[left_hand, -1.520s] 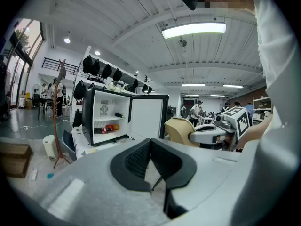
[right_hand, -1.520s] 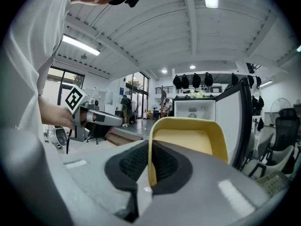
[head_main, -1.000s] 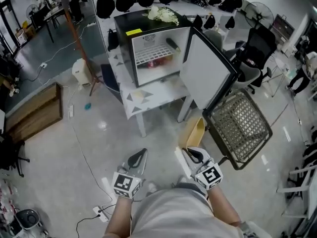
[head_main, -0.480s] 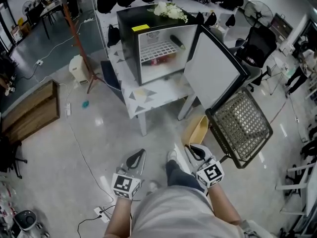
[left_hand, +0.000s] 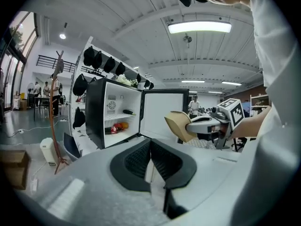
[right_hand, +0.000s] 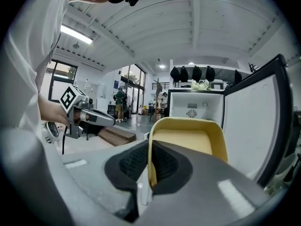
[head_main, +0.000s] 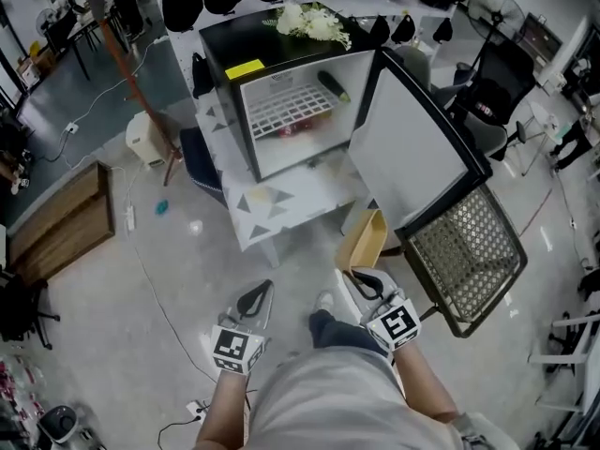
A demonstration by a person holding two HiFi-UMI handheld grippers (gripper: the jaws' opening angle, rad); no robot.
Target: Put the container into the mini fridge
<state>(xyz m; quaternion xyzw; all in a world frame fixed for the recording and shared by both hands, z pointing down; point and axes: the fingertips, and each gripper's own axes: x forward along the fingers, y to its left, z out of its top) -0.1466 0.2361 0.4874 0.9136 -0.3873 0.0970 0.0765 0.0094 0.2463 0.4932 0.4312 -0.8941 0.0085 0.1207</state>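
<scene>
A tan-yellow container (head_main: 364,240) hangs in front of me at waist height, and my right gripper (head_main: 367,284) is shut on its left wall. In the right gripper view the container (right_hand: 188,138) fills the middle, with the pads of the right gripper (right_hand: 149,166) pinching its rim. The black mini fridge (head_main: 281,101) stands ahead on a white table, its white door (head_main: 412,148) swung wide open to the right. My left gripper (head_main: 258,300) is shut and holds nothing; in its own view, past the left gripper (left_hand: 150,161), the fridge (left_hand: 113,119) and the container (left_hand: 178,126) show.
The fridge holds a dark bottle (head_main: 330,84) on its wire shelf and a red packet (head_main: 295,127) below. White flowers (head_main: 314,22) lie on top. A mesh office chair (head_main: 464,251) stands right of the door. A wooden crate (head_main: 56,218) and cables lie on the floor at left.
I have stepped closer to the fridge and a leg has come forward between the grippers. Both grippers keep their places and the container stays held.
</scene>
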